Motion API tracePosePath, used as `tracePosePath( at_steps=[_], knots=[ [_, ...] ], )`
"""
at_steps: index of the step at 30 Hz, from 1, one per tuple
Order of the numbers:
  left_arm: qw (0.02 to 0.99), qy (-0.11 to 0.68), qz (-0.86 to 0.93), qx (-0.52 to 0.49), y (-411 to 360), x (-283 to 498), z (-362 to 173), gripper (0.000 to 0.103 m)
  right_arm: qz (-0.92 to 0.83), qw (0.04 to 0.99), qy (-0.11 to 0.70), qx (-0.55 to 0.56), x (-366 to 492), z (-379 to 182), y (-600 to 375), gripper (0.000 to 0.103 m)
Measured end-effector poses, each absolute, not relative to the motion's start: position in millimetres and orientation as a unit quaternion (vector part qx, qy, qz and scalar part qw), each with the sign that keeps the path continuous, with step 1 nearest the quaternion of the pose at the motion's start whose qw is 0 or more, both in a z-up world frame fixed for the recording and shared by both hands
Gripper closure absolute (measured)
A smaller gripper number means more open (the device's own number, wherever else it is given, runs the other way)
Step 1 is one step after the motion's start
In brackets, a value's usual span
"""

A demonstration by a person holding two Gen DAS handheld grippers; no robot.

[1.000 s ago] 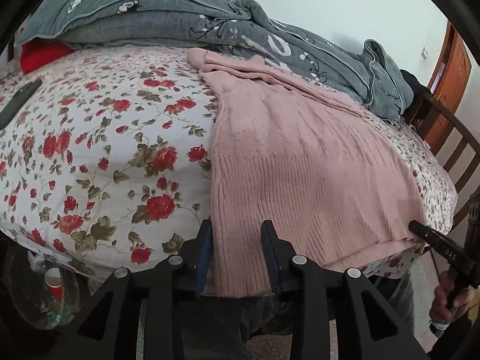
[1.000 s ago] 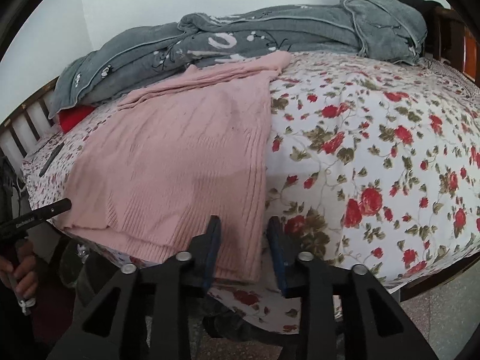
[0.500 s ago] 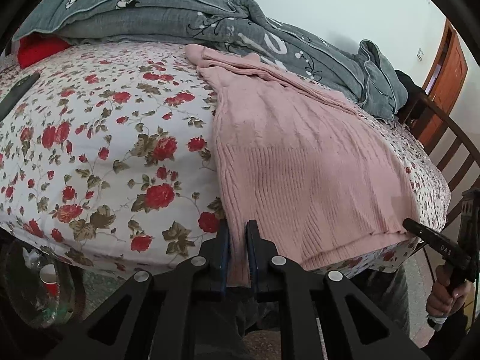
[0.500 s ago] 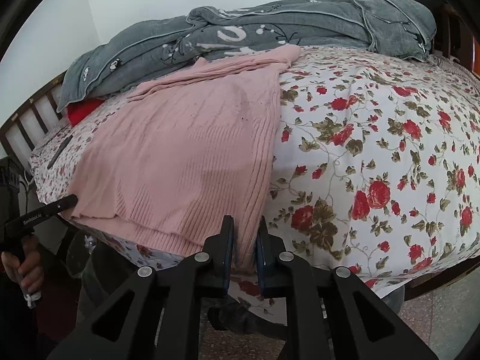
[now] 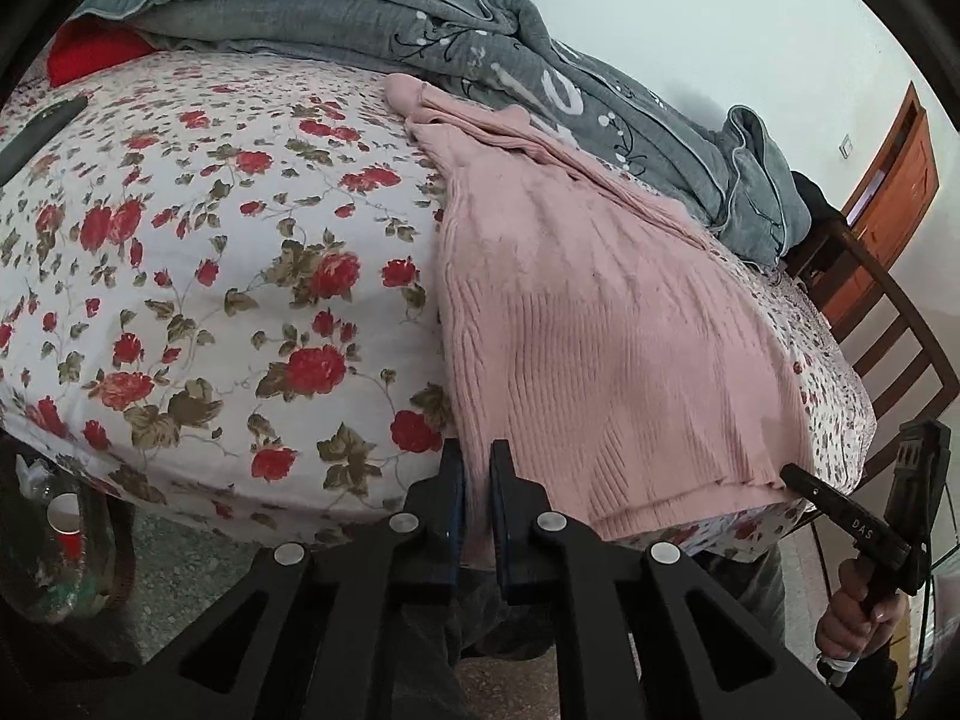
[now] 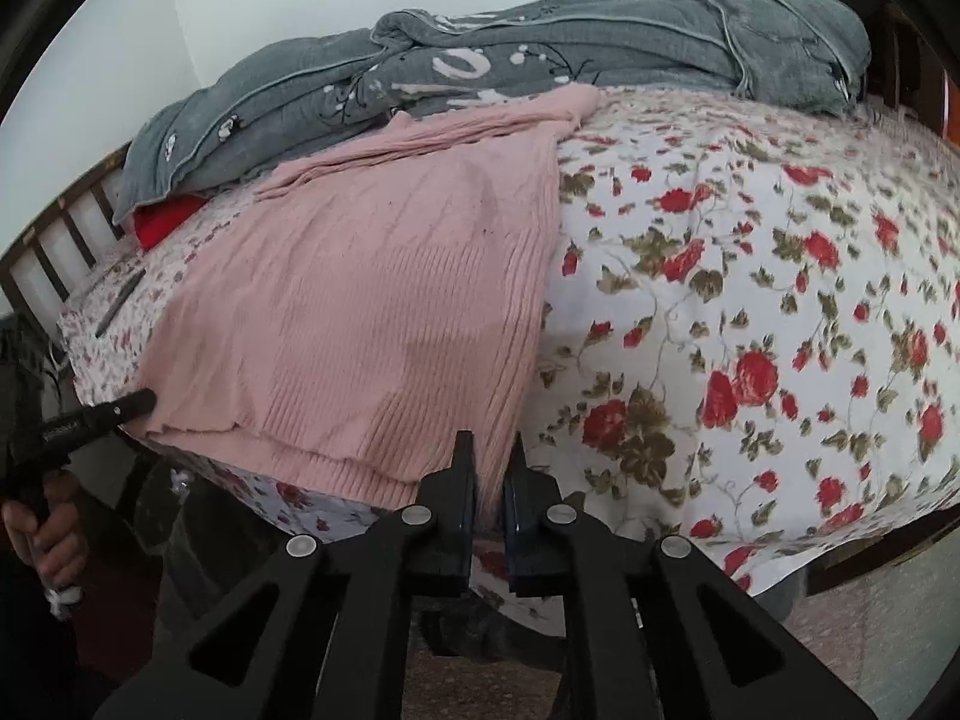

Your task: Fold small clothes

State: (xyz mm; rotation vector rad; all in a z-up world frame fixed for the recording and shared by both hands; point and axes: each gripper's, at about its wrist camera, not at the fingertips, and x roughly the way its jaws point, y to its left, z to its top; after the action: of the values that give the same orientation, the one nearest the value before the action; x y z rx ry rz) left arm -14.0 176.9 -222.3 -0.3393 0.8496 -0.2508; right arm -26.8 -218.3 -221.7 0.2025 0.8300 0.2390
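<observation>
At the near edge of the bed, the pink sweater [image 5: 600,330] is being held by its bottom hem. It is being spread flat on the flowery sheet [image 5: 210,300]. Its long way is running straight away from both tools, from the hem by the bed edge up to the far end. That far end is being touched by the gray blanket [image 5: 540,78].

The left corner of the hem is being pinched by the left gripper [image 5: 477,450]. Its jaws are being kept closed on the pink cloth. From this tool the rest of the sweater is being seen off to the right and farther away.

The right corner of the hem is being pinched by the right gripper [image 6: 489,444]. Its jaws are closing, and pink cloth is being pressed between them. From this tool the sweater is being seen off to the left and farther away.

So the sweater is being held between the two tools, one at each bottom corner. Neither tool is being placed nearer to the far end than the other.

A fold is most likely being set up now. For that, the hem is probably going to be lifted and carried away from the bed edge, along the long way, toward the blanket. Both corners are going to need to be moved together, or the fold is going to be made crooked.
</observation>
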Motion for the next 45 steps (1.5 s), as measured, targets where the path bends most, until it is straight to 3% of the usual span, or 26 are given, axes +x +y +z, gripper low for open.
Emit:
tracePosePath(
  at_steps=[3, 6, 9, 28, 45],
  knots=[
    [0.885, 0.415, -0.115, -0.179, 178, -10, -223, 0.094, 0.119, 0.9, 0.402, 0.118, -26, -222, -221, 0.09],
    [0.883, 0.416, -0.113, -0.184, 178, -10, -220, 0.096, 0.116, 0.9, 0.406, 0.106, -25, -220, -215, 0.097],
    [0.885, 0.406, -0.118, -0.192, 182, -14, -207, 0.096, 0.111, 0.906, 0.396, 0.099, -27, -212, -213, 0.097],
    [0.89, 0.33, -0.156, -0.272, 208, -9, -108, 0.096, 0.159, 0.914, 0.303, 0.22, -19, -109, -250, 0.098],
    [0.898, 0.299, -0.141, -0.291, 212, 98, -65, 0.096, 0.181, 0.897, 0.294, 0.275, 89, -57, -266, 0.098]
  ],
)
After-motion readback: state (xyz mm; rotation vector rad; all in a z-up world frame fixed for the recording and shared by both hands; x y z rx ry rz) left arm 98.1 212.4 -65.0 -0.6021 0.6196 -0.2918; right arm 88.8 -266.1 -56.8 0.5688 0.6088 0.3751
